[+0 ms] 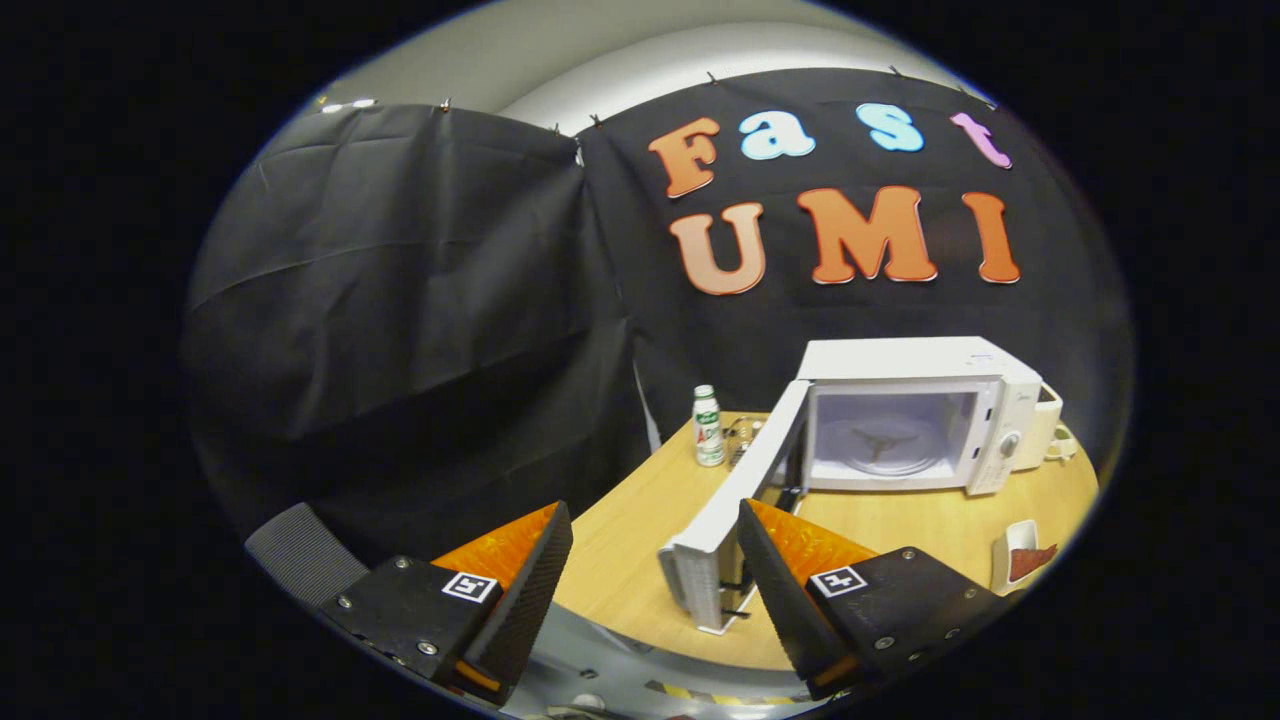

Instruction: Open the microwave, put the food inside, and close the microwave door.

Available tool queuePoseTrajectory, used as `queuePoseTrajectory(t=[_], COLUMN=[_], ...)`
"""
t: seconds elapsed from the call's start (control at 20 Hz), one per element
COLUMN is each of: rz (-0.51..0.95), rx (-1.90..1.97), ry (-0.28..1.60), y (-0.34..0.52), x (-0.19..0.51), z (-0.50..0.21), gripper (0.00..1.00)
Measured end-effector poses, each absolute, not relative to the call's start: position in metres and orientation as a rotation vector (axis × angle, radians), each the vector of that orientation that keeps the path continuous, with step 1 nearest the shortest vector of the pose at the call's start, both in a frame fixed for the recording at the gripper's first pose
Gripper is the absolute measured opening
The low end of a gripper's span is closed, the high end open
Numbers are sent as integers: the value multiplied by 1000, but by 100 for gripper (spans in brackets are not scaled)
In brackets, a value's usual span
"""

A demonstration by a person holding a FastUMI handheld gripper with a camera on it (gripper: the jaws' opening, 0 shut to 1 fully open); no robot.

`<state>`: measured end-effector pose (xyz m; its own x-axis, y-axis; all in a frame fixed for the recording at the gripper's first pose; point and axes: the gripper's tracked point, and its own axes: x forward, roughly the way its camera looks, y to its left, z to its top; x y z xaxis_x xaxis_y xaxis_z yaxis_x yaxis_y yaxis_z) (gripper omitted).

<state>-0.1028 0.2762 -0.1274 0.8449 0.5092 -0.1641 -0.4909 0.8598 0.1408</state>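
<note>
Presently the gripper (pixel 655 560) stands with its jaws wide apart and empty, and the free edge of the microwave door (pixel 705 560) lies in the gap between them, close beside one finger; whether that finger touches the door cannot be told. The door is swung fully out from the microwave (pixel 925 415), whose cavity is exposed with the glass turntable (pixel 885 450) visible inside. The opening step thus appears done and the loading step not yet begun. The food (pixel 1030 560), a reddish-brown piece in a small white dish (pixel 1005 550), sits on the tabletop (pixel 900 520) off to the side beyond the fingers, well apart from the cavity and in front of the control panel. Risk 1: in turning toward the dish, a finger could catch the door's edge and knock it partly closed, blocking the path to the cavity. Risk 2: the dish lies near the tabletop's edge, so a misjudged approach could push it off rather than grip it. Risk 3: a grip on one rim only may tilt the dish and spill the food. A bottle (pixel 708 425) beside the door's hinge and a white appliance (pixel 1040 430) behind the microwave stand out of the likely path.
</note>
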Motion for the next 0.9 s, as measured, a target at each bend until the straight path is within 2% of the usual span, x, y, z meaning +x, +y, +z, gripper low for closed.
queuePoseTrajectory(t=[0.5,0.9], rz=[121,-64], rx=[-41,-48], ry=[148,195], y=[49,-96], x=[-6,10], z=[-137,-184], gripper=[98,98])
